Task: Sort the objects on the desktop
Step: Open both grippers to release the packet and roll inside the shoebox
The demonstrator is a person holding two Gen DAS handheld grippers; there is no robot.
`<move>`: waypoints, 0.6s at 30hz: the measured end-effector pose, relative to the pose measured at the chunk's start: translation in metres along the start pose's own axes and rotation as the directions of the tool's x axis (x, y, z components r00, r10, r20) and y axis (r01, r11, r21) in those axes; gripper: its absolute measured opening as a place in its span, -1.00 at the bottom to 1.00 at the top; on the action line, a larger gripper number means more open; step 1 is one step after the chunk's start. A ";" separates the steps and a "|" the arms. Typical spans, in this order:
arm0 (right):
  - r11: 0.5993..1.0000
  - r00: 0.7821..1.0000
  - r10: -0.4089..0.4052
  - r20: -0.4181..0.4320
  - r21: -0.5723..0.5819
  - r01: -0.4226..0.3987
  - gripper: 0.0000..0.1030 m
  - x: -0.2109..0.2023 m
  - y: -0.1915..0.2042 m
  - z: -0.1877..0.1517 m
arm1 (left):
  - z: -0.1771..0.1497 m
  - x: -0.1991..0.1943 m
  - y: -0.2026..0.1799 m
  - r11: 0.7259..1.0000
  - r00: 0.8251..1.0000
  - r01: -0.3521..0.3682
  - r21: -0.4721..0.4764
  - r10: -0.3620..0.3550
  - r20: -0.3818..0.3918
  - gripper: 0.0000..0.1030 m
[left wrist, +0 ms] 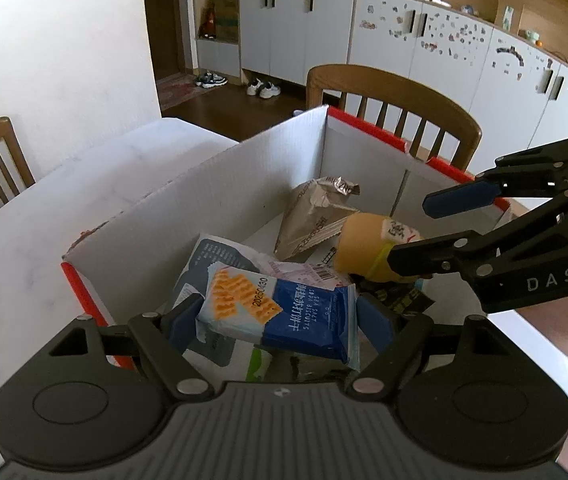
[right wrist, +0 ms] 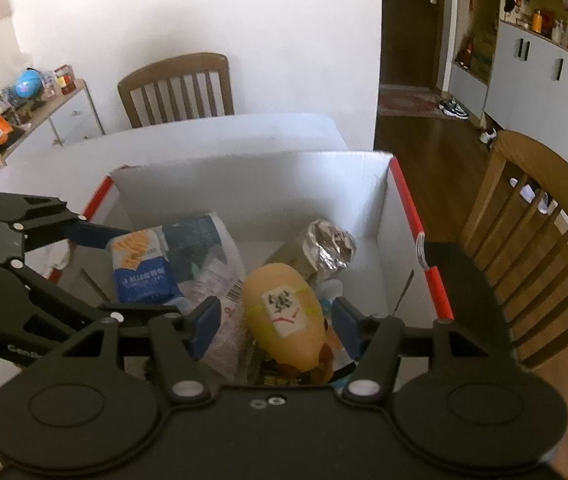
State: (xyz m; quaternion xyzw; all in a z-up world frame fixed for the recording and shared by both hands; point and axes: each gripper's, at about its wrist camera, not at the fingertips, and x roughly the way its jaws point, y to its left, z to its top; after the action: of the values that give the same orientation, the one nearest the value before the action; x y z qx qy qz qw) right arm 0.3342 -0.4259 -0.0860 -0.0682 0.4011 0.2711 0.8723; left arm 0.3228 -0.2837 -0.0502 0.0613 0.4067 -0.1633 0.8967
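Both grippers hang over the white cardboard box with red-edged flaps, which sits on a white table. The left gripper has its blue pads spread about as wide as the blue-and-white biscuit packet, which sits between them above the box's litter; whether the pads actually press it I cannot tell. The packet reads "SEA SALT SODA BISCUITS", with Chinese characters and the stamp "20250430". The right gripper is parted wider than the yellow plush toy lying between its fingers inside the box, with gaps on both sides, so it grips nothing. The toy wears a white tag with a dark character and a red stroke. Deeper in the box lie a crumpled foil-topped bag and a barcoded wrapper. "DAS" shows on the right gripper's body. Beyond the box stand wooden chairs, grey cabinets speckled with stickers, and shoes on dark flooring.
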 end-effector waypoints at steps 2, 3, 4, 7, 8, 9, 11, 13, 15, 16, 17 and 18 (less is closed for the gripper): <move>1.000 1.000 0.008 0.008 -0.003 -0.008 0.19 -0.005 0.001 0.001 | 0.000 -0.004 -0.001 1.000 1.000 0.002 -0.008 -0.002 0.007 0.61; 1.000 1.000 0.008 0.010 -0.004 -0.008 0.19 -0.006 0.002 0.001 | 0.000 -0.005 -0.001 1.000 1.000 0.004 -0.012 -0.004 0.007 0.61; 1.000 1.000 0.008 0.011 -0.005 -0.008 0.19 -0.007 0.003 0.001 | 0.000 -0.006 -0.001 1.000 1.000 0.003 -0.013 -0.003 0.006 0.62; 1.000 1.000 0.005 0.016 -0.001 -0.005 0.19 -0.009 0.002 0.001 | -0.001 -0.006 -0.001 1.000 1.000 -0.009 -0.015 0.009 0.000 0.63; 1.000 1.000 0.007 0.018 0.001 -0.007 0.19 -0.010 0.003 0.001 | -0.001 -0.007 -0.002 1.000 1.000 -0.007 -0.013 0.007 -0.002 0.63; 1.000 1.000 0.006 0.020 0.002 -0.006 0.19 -0.011 0.003 0.000 | -0.002 -0.007 -0.002 1.000 1.000 -0.010 -0.009 0.010 -0.003 0.64; 1.000 1.000 0.006 0.024 0.004 -0.006 0.19 -0.013 0.003 -0.001 | -0.003 -0.007 -0.003 1.000 1.000 -0.023 -0.003 0.023 0.003 0.71; 1.000 1.000 0.004 0.026 0.008 -0.004 0.20 -0.015 0.003 -0.002 | -0.004 -0.009 -0.004 0.999 0.999 -0.033 0.002 0.033 0.018 0.81; 1.000 1.000 0.002 0.030 0.013 -0.002 0.20 -0.017 0.003 -0.003 | -0.004 -0.010 -0.005 0.999 0.999 -0.038 0.014 0.037 0.031 0.99; 1.000 1.000 0.001 0.031 0.014 -0.001 0.20 -0.017 0.002 -0.004 | -0.004 -0.011 -0.005 0.999 0.999 -0.039 0.016 0.039 0.038 0.99; 1.000 0.999 -0.001 0.033 0.016 0.000 0.20 -0.018 0.002 -0.004 | -0.004 -0.012 -0.006 0.999 0.999 -0.036 0.018 0.035 0.041 0.99; 1.000 0.999 -0.002 0.035 0.018 0.001 0.20 -0.019 0.001 -0.004 | -0.003 -0.012 -0.007 0.999 0.998 -0.034 0.022 0.033 0.045 0.99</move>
State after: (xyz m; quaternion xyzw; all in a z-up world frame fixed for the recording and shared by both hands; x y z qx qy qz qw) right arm 0.3206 -0.4341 -0.0750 -0.0561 0.3883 0.2682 0.8799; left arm 0.3103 -0.2866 -0.0429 0.0750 0.3837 -0.1541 0.9074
